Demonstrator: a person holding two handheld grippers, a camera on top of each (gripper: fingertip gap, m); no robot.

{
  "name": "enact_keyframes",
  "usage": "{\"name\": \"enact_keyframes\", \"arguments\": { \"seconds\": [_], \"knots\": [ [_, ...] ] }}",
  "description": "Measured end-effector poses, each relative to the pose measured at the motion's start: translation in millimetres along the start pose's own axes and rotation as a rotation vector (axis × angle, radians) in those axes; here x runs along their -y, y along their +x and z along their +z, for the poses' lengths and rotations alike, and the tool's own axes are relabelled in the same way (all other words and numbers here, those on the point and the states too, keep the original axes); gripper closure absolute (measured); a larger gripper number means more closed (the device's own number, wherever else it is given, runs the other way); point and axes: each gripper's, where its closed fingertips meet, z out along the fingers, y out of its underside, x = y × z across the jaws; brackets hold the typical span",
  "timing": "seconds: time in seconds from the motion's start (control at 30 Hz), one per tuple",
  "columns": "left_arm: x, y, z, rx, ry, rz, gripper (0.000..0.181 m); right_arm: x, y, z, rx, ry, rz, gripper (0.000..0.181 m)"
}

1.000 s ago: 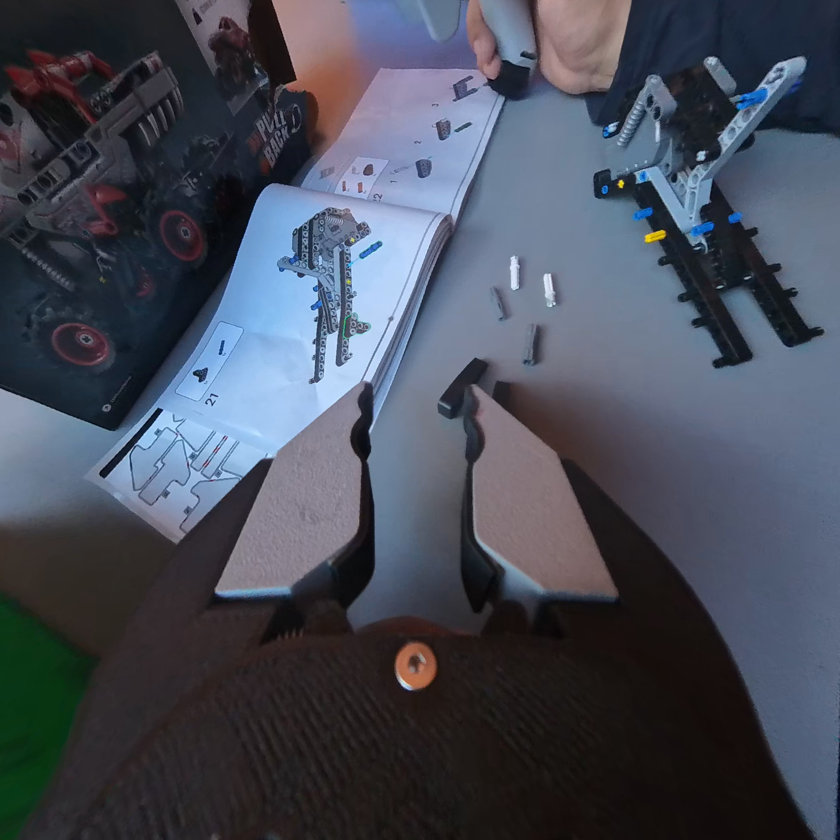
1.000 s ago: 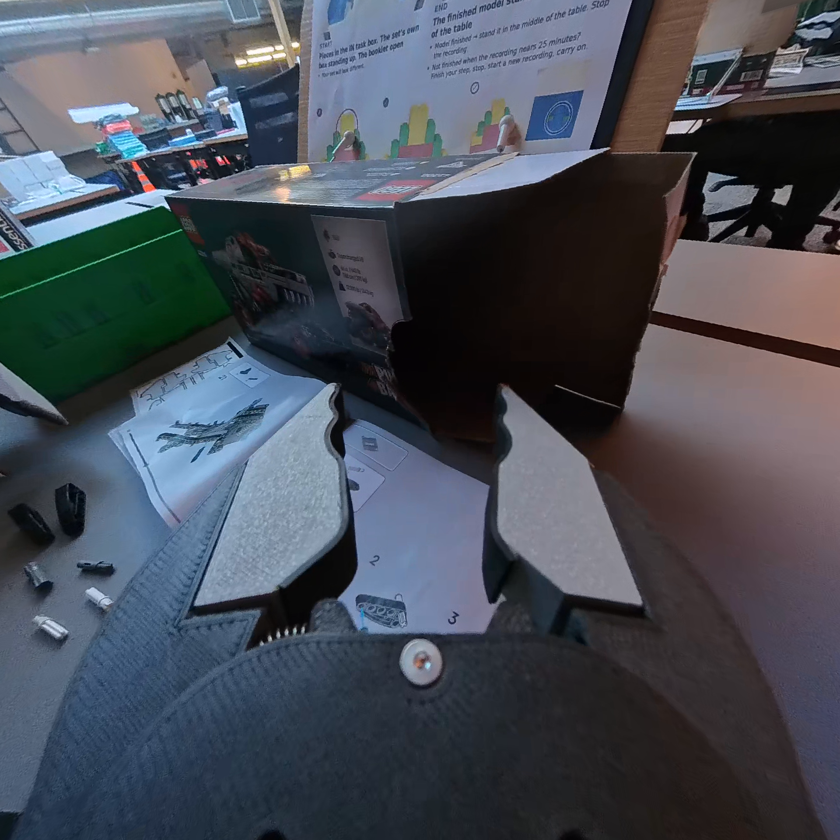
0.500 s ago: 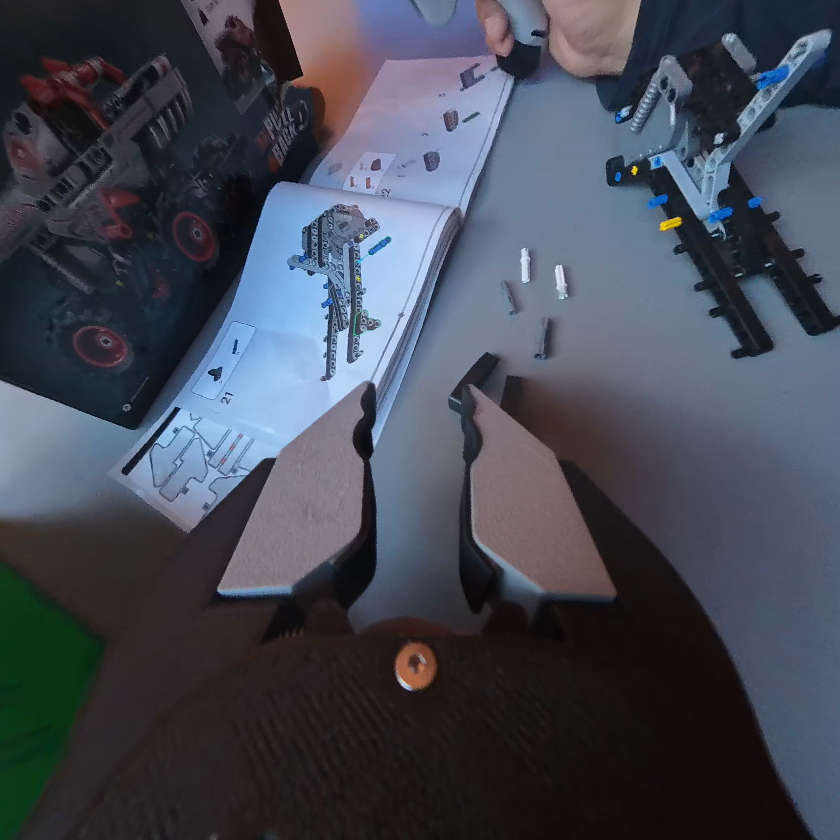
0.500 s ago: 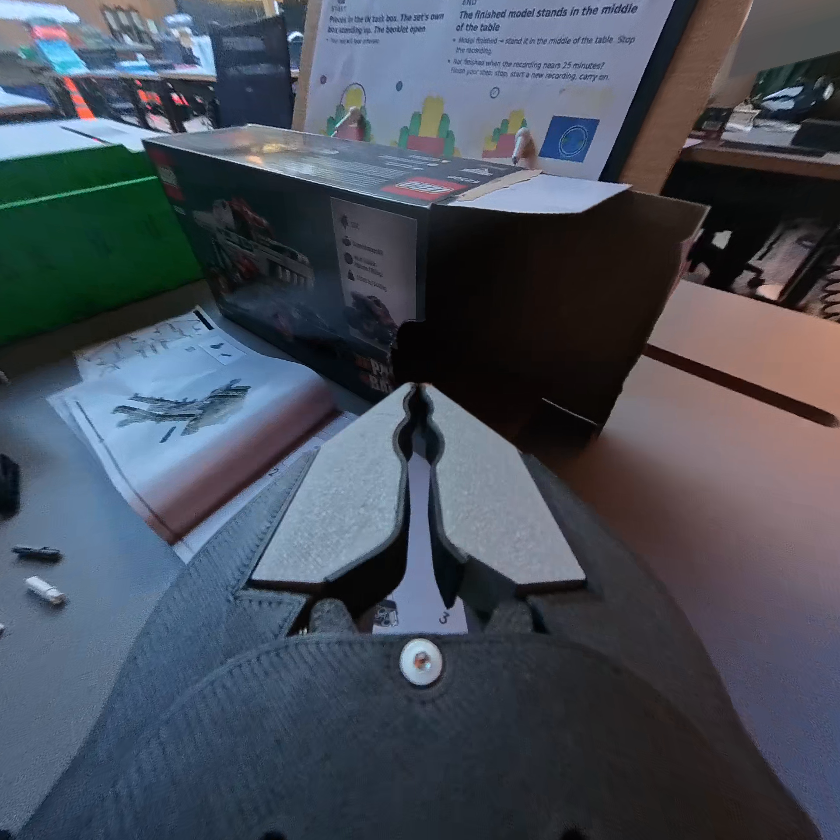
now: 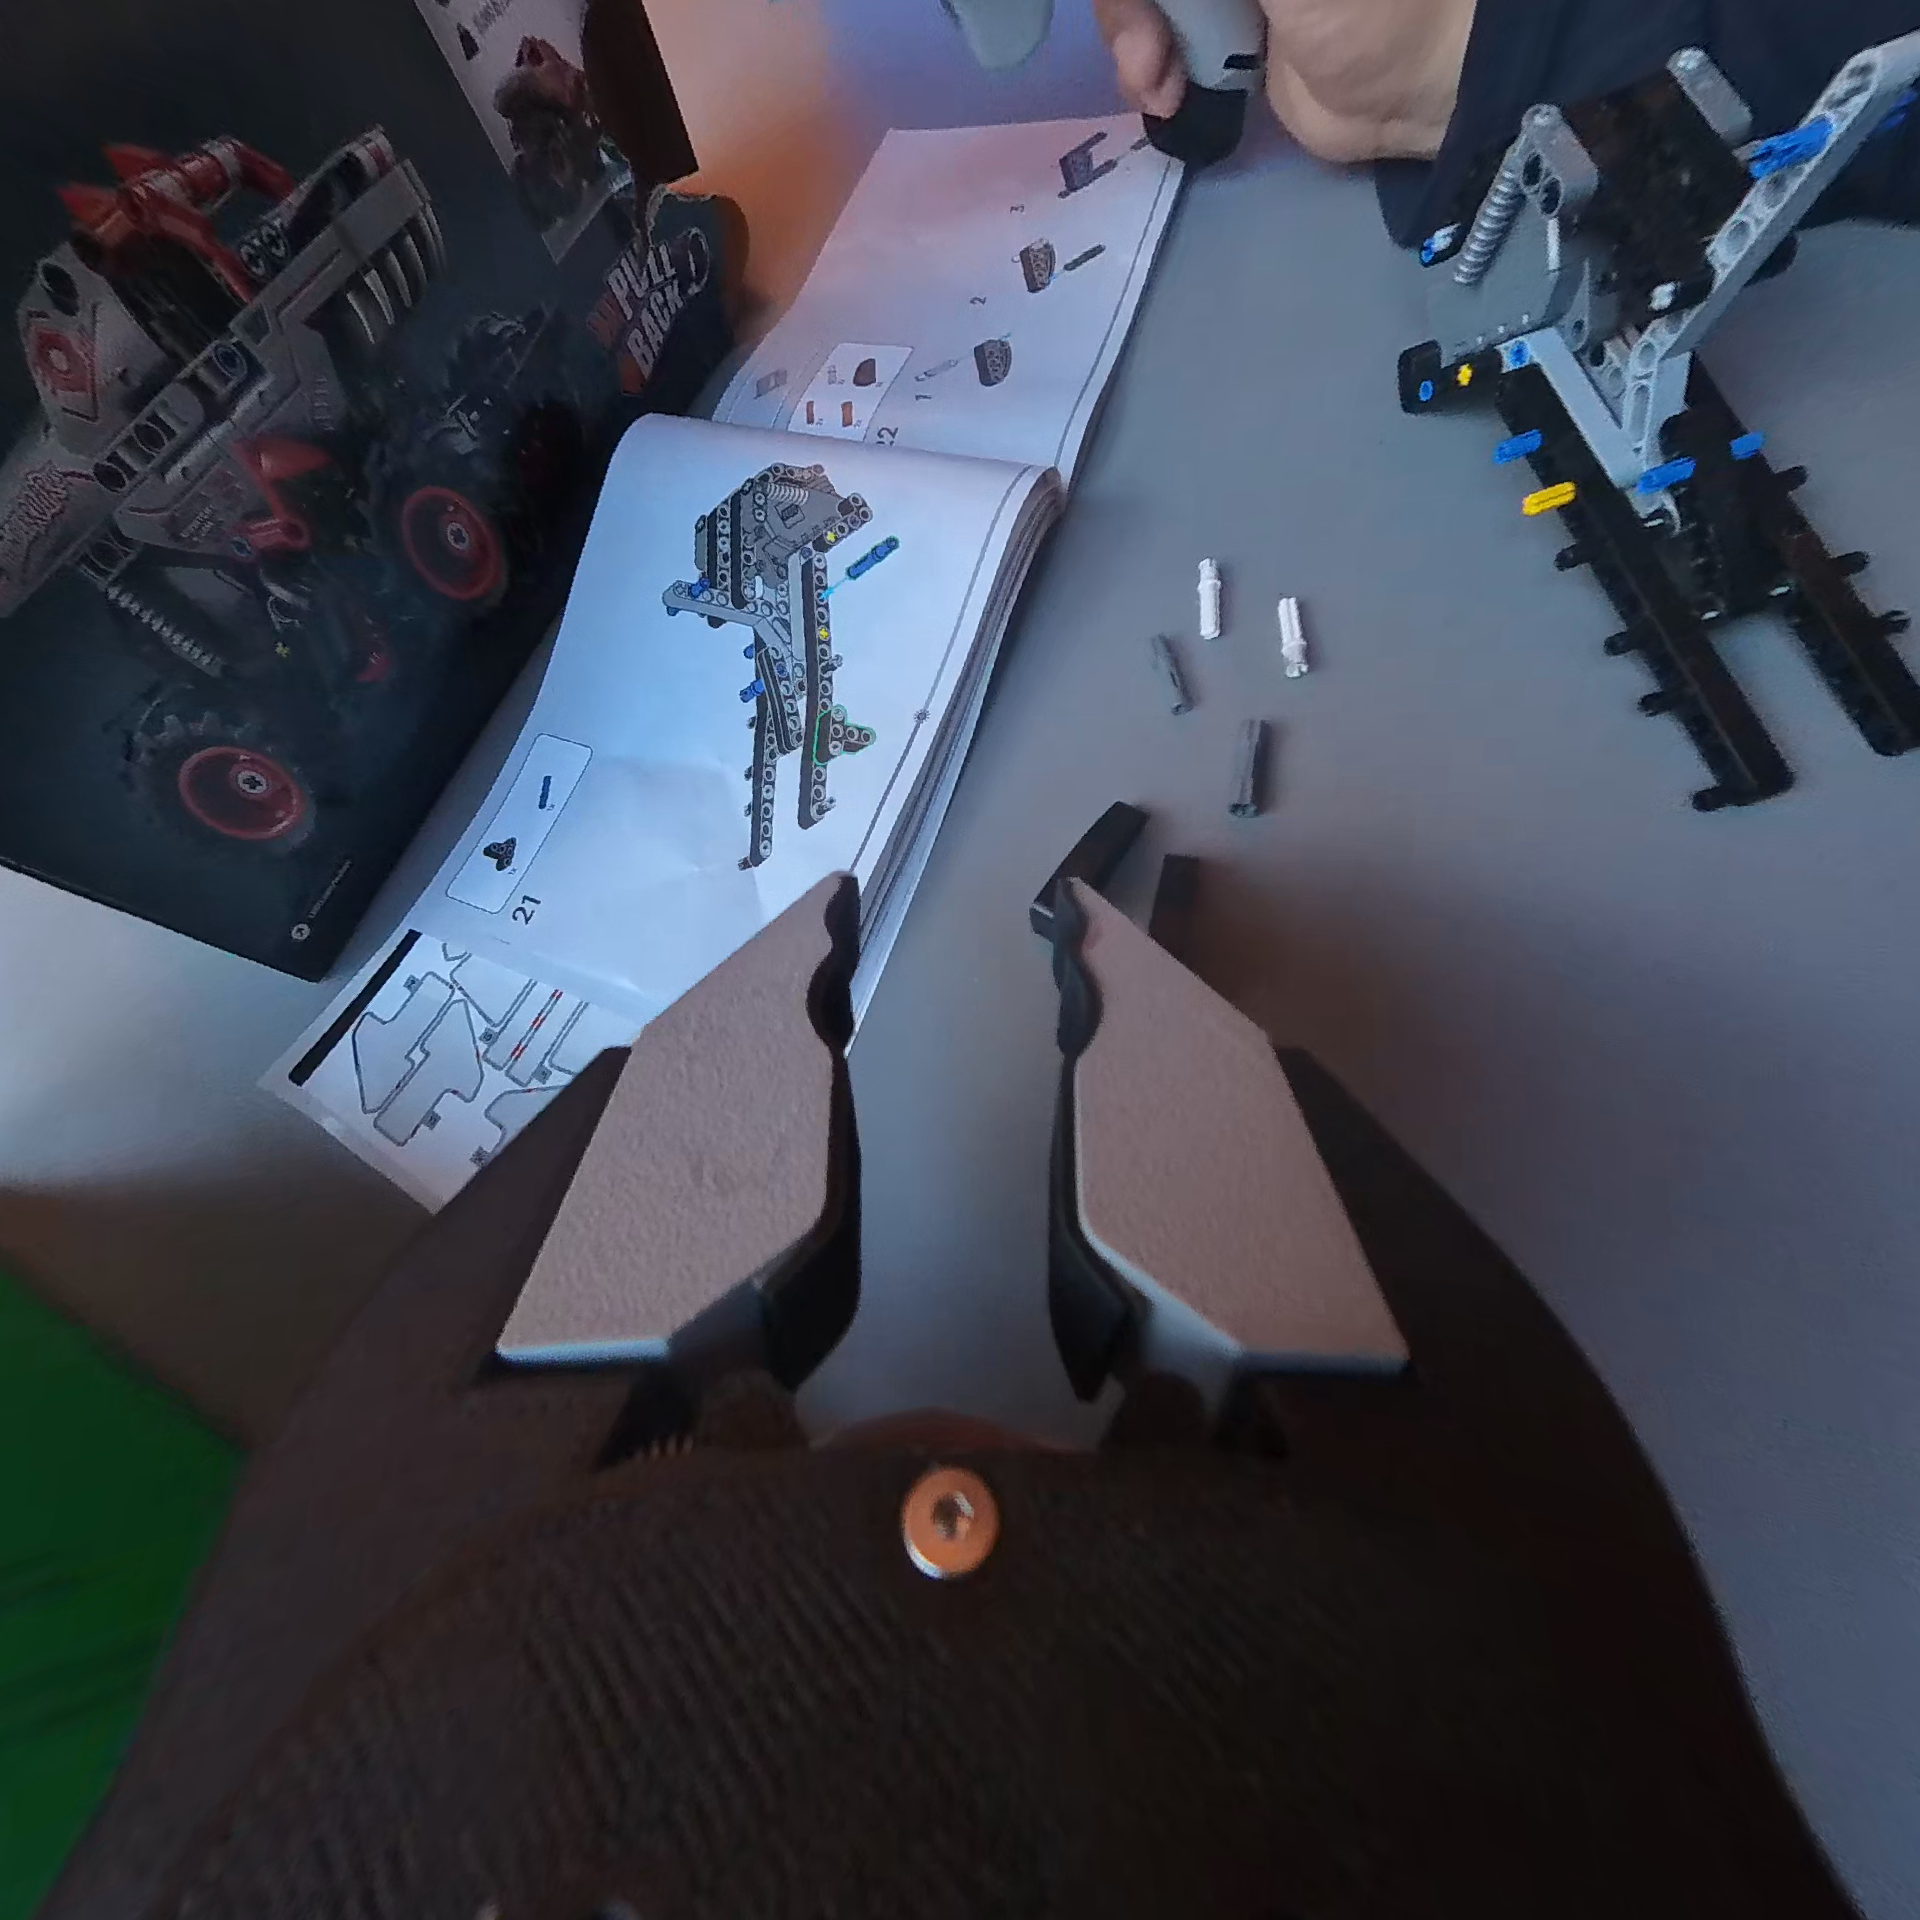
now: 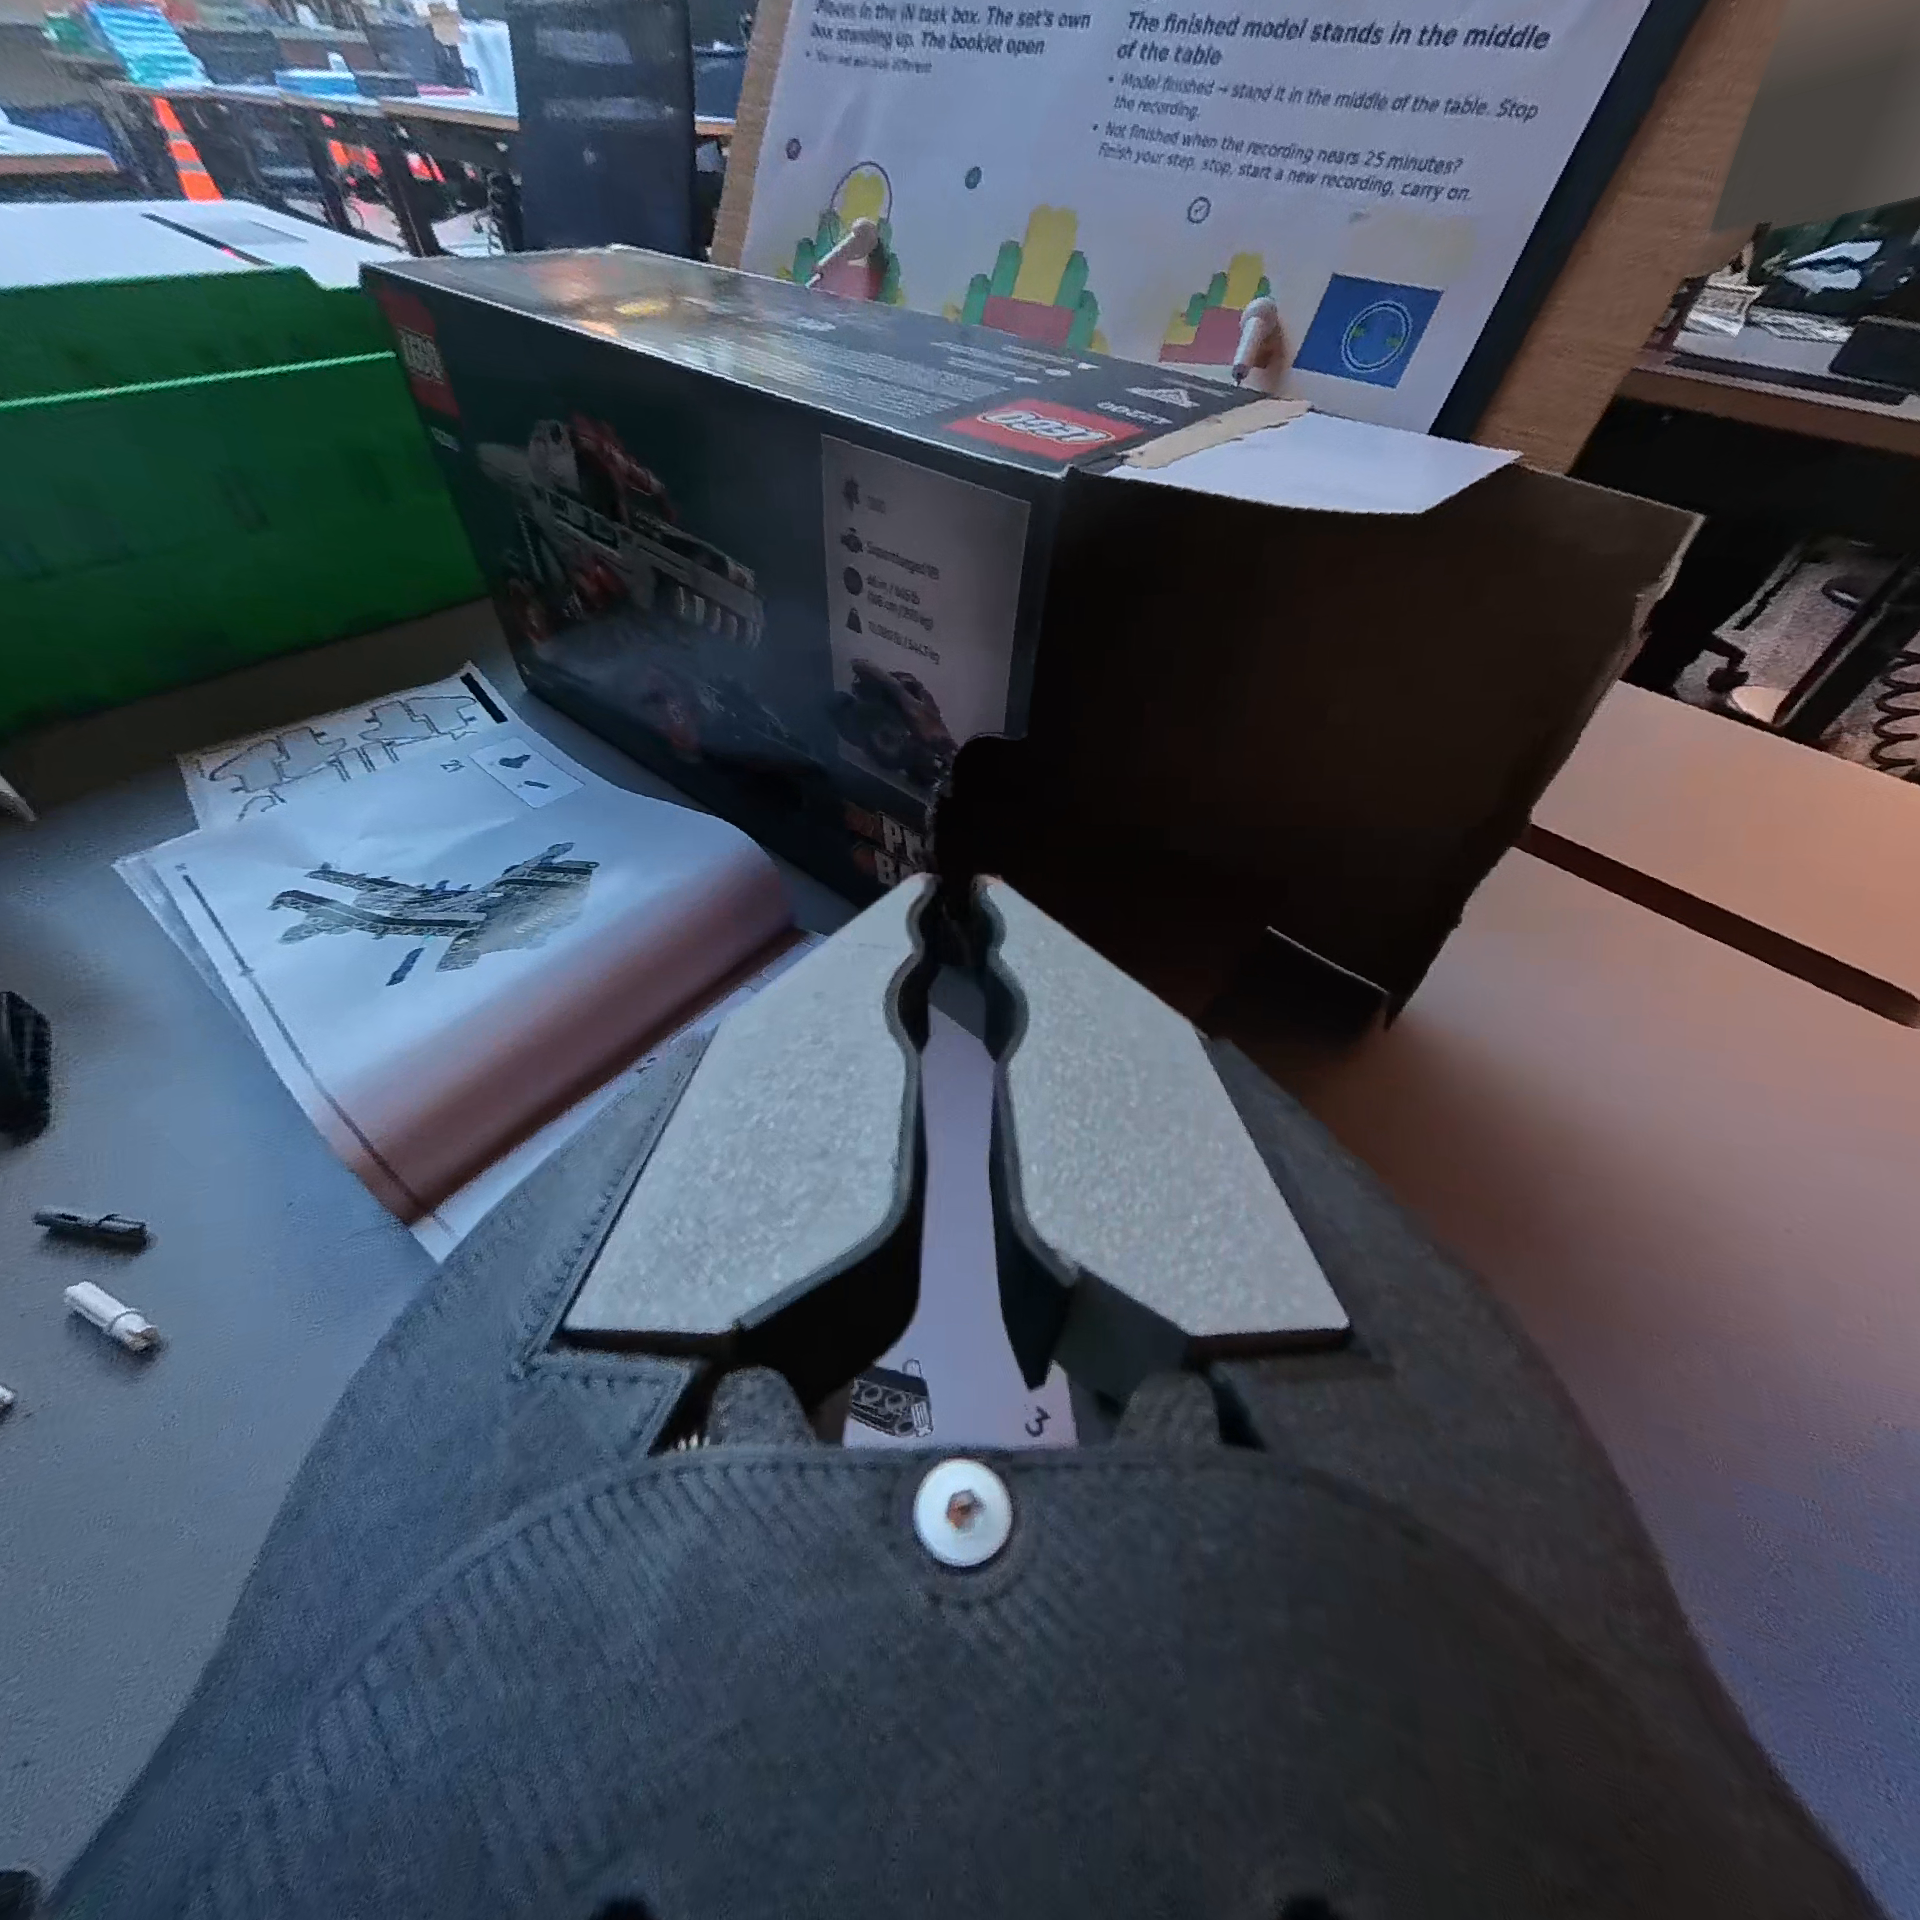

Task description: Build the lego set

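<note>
- My left gripper (image 5: 956, 935) has its fingers open above the desk (image 5: 1455, 1039); black piece (image 5: 1091, 857) at 1 o'clock.
- My right gripper (image 6: 951, 914) fingers pinch a small black part (image 6: 948, 914).

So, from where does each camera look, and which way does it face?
Left wrist view: above the table, facing down at the open booklet, loose pins and half-built model; its open left claw shows, and a hand far off.
Right wrist view: low over the booklet, facing the lego box and poster; its shut right claw shows.
Both share the booklet, lego box and pins.
</note>
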Motion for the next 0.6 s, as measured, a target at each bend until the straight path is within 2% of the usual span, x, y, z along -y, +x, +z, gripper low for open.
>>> {"name": "enact_keyframes", "arguments": {
  "seconds": [0.6],
  "knots": [
    [2.5,-0.2,-3.6,-0.004,0.01,0.0,0.146,-2.0,-0.4,1.1,0.019,-0.004,0.022,0.176]
  ]
}}
